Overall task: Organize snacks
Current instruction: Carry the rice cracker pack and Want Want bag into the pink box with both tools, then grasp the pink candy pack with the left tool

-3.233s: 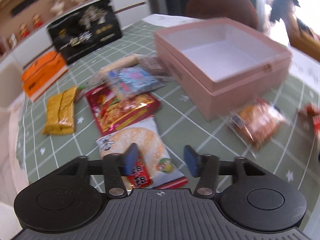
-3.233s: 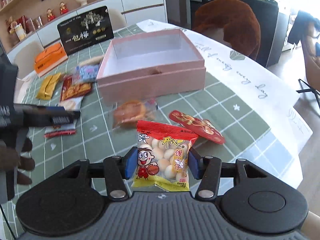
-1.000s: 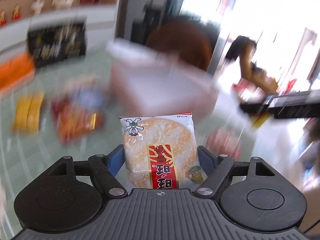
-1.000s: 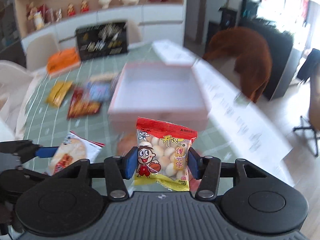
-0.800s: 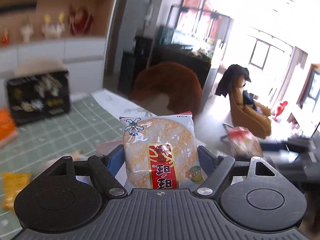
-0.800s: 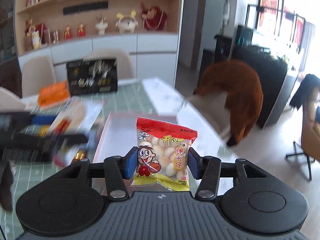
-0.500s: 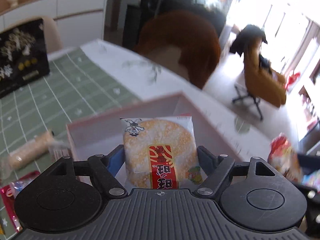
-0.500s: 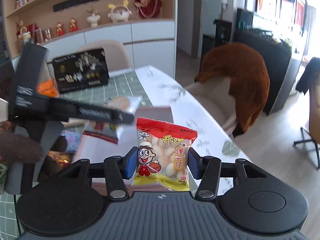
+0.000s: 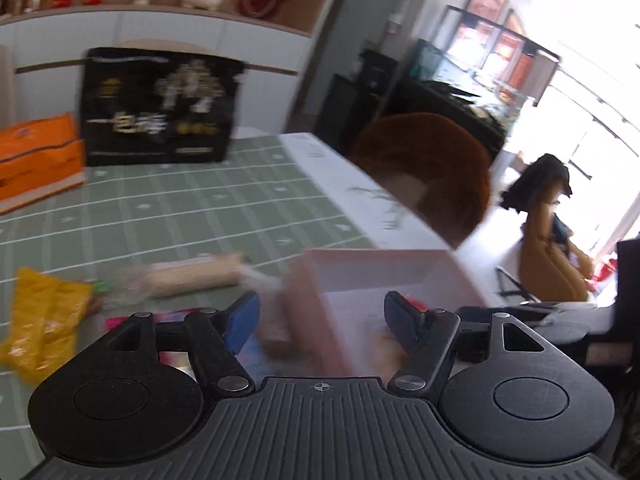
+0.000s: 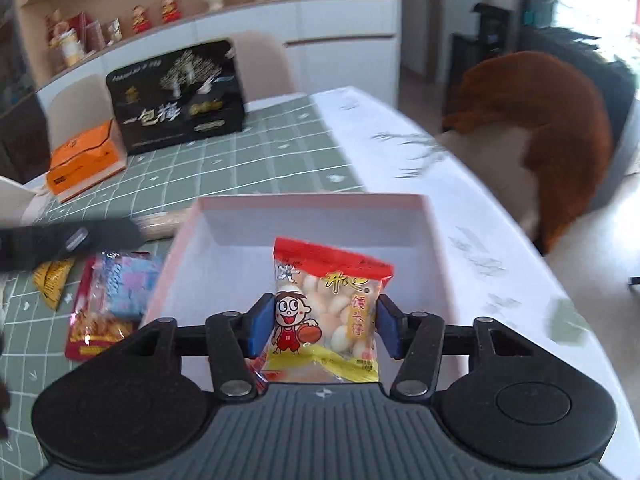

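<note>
My right gripper (image 10: 320, 330) is shut on a red and yellow snack bag with a cartoon boy (image 10: 326, 316), held above the open pink box (image 10: 312, 204). My left gripper (image 9: 320, 322) is open and empty, over the box's left wall (image 9: 320, 316); this view is blurred. A bit of a packet (image 10: 260, 376) shows in the box under the right gripper. The left gripper shows as a dark blur in the right wrist view (image 10: 68, 240), left of the box.
On the green checked tablecloth (image 10: 256, 160) lie a red packet (image 10: 94, 332), a blue packet (image 10: 128, 284), yellow packets (image 9: 42, 320) and a long roll (image 9: 192, 276). A black gift box (image 10: 176, 96) and an orange box (image 10: 82, 160) stand at the back. A brown chair (image 10: 540, 120) stands right.
My left gripper has opened and let go of the rice cracker packet, then swung left over the box's wall. My right gripper has come over the box with its bag.
</note>
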